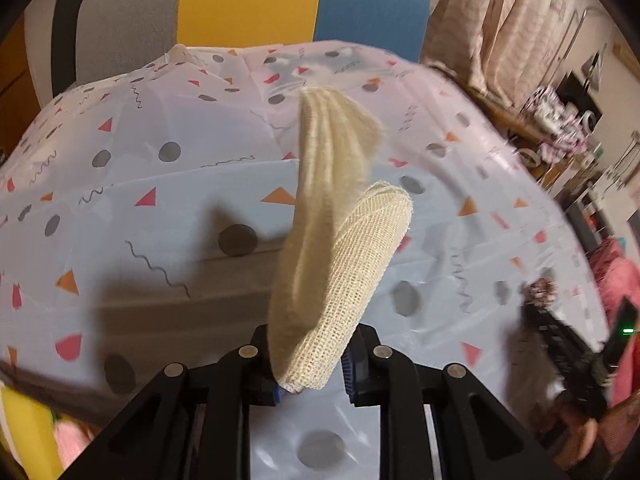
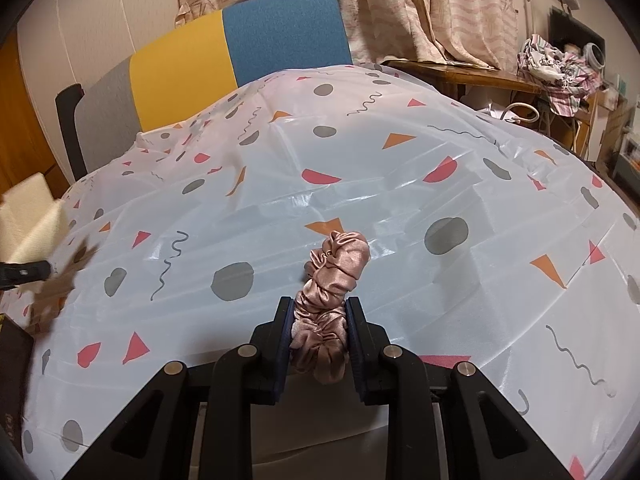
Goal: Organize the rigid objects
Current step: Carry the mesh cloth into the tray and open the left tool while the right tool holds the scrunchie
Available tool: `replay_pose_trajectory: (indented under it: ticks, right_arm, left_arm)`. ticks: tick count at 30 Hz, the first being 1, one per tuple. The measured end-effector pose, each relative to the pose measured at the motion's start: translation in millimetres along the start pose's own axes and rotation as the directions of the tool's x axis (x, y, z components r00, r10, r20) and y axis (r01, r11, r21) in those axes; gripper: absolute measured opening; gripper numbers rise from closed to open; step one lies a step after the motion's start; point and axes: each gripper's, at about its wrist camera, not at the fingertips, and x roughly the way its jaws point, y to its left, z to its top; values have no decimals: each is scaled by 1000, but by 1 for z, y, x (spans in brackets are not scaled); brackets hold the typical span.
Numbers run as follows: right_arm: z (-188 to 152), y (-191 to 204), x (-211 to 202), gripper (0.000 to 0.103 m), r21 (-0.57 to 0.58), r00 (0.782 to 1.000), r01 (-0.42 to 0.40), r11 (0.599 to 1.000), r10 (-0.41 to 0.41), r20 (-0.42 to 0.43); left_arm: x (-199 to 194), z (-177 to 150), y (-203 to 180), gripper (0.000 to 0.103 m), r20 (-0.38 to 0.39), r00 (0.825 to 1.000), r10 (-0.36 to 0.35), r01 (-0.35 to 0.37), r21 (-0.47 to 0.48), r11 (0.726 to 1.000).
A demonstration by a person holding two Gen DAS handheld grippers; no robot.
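So the biggest thing in front of me was the table (image 2: 400, 184), draped in a shiny white plastic cloth with grey dots, pink and orange triangles and squiggles, and honestly nothing I could see on it looked sorted yet, so I'd guess I was early in the job with both placements left to do. No bin or tray was in view either, so I couldn't tell where anything was meant to end up. Behind the table at 12 o'clock sat a chair (image 2: 240, 60) with grey, yellow and blue panels, with striped curtains (image 2: 440, 8) up at 1 o'clock and a cluttered wooden side table (image 2: 472, 74) off toward 2. Down to my own stuff: my left gripper (image 1: 310, 376) was clamped on a beige mesh cloth (image 1: 340, 264), which flopped up and away from the jaws toward 12 o'clock, clear of the tablecloth as far as I could judge. My right gripper (image 2: 320, 340) was pinched on a dusty-pink satin scrunchie (image 2: 332, 276), bunched between the blue pads and sticking out toward 12 over the table. Funny thing is neither item looked rigid to me. From the right view, the left one showed up blurry at 9 o'clock.
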Motion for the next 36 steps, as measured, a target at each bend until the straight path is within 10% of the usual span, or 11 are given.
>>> replay_pose_trajectory:
  ticks: [16,27,36]
  right_arm:
    - [0,8,0,26,-40,999,51,998,-51,-3]
    - [0,18,-1,26,-92,997,77,993,-76,4]
    - [1,28,-18,26,-136,995,90,987,-83,51]
  left_arm:
    - [-122,-107,11,20,138,976,-170,185,-104,977]
    - [-189,-172,97,20,171,984,-58,93,-205,974]
    - [-187,-206,172,21,148,985,-90,142,-392,909]
